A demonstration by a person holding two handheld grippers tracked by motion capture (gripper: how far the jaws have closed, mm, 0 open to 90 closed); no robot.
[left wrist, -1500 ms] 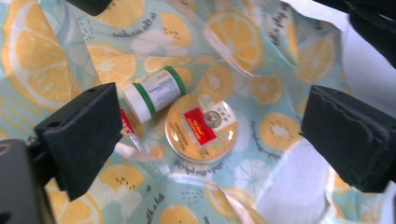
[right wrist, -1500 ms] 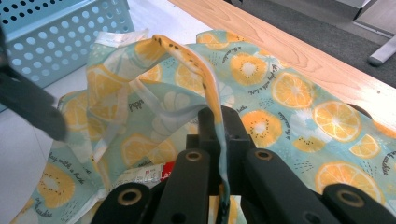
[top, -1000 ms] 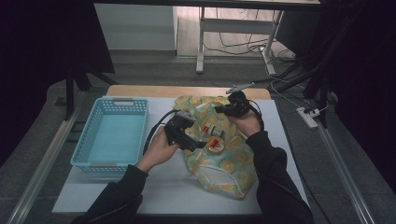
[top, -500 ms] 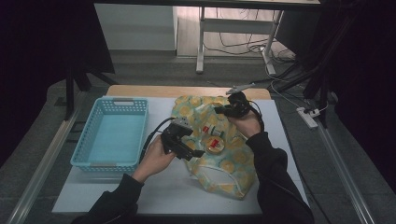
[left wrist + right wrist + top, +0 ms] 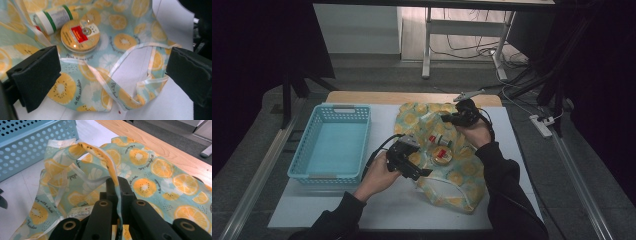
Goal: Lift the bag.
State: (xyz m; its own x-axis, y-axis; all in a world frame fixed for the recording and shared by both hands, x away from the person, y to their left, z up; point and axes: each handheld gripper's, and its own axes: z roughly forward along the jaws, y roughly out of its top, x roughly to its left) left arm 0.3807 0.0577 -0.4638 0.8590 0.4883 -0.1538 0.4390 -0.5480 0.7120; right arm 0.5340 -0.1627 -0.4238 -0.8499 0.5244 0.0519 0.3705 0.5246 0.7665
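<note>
A fruit-print bag [image 5: 462, 185] lies on the white table top [image 5: 332, 210]. On it rest a round yellow tin [image 5: 443, 156] with a red label and a small white bottle [image 5: 439, 140]. My left gripper [image 5: 418, 170] stands open at the bag's left edge. In the left gripper view its pads [image 5: 37, 75] flank the bag's white-trimmed handle loop [image 5: 130, 82], apart from it, with the tin [image 5: 80, 35] and bottle [image 5: 53, 18] beyond. My right gripper [image 5: 452, 119] is at the bag's far side. There it [image 5: 117, 182] is shut on the bag's edge strip [image 5: 100, 153], which is lifted.
A light blue perforated basket [image 5: 332, 145] stands left of the bag, and its wall [image 5: 30, 147] is close to the lifted edge. A wooden strip [image 5: 362, 96] runs along the table's far edge. Bare white surface lies near the front left.
My left gripper has moved toward the person's side and lower, down along the bag's left edge. The right gripper has kept still, holding the bag.
</note>
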